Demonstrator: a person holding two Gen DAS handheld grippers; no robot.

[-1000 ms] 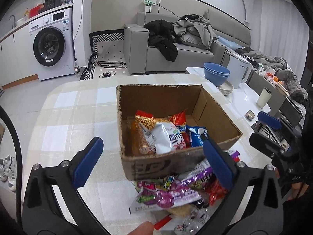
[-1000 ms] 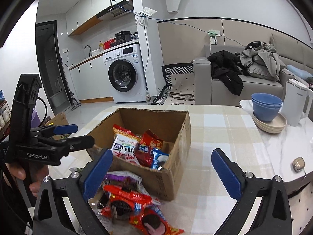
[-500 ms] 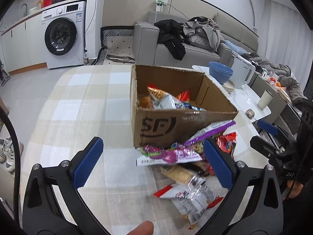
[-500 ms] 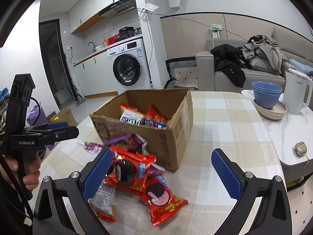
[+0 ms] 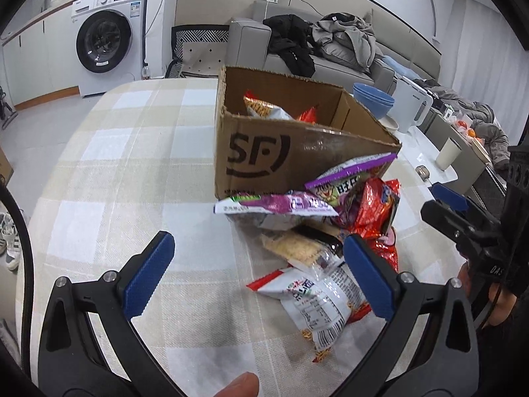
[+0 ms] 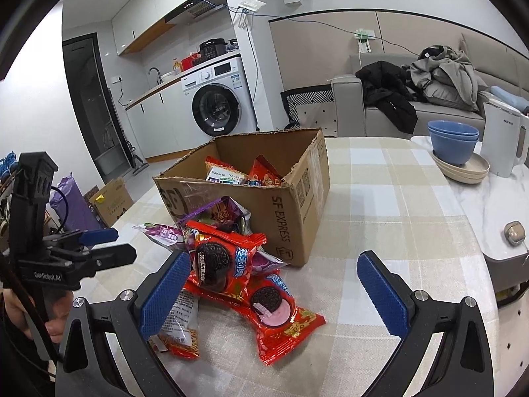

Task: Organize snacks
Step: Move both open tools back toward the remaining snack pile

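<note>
Two red cookie packs [image 6: 231, 264] (right view only), box [image 6: 297, 205]

Snack pile [image 5: 317, 231] crowds cardboard box [image 5: 264, 158] front; box top open.

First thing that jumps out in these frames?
The pile of snack packets spilled on the checked tablecloth right in front of the cardboard box, topped by the red cookie packets. The box itself sits mid-table with a few packets inside. Both the left gripper and the right gripper hang open and empty just short of the pile.
</note>
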